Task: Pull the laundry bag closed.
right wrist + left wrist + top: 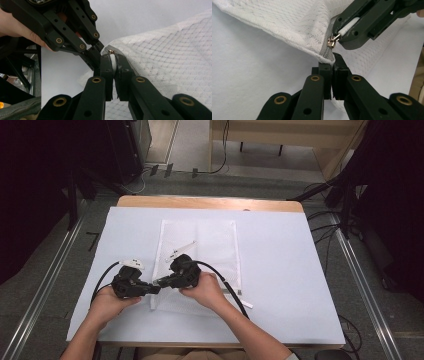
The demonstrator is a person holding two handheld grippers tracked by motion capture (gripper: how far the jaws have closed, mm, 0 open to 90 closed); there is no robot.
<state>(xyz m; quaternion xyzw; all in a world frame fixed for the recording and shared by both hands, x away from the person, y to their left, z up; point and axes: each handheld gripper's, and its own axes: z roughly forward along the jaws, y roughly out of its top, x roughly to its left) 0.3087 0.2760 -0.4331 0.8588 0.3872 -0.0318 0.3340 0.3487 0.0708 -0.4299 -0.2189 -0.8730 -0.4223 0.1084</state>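
Counted one mesh bag, one zipper pull, two grippers: left gripper, right gripper.

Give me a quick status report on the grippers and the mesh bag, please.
Left gripper shut on mesh bag corner by the zipper. Right gripper shut on the white pull tab at the brass slider. Nothing in the way.

The left gripper rises from the bottom edge with its two black jaws pressed together on the grey zipper tape at the corner of a white mesh bag; the bag's corner is lifted off the white table cover; just above, the right gripper reaches in from the upper right, its jaws clamped on the white pull tab of the brass zipper slider.
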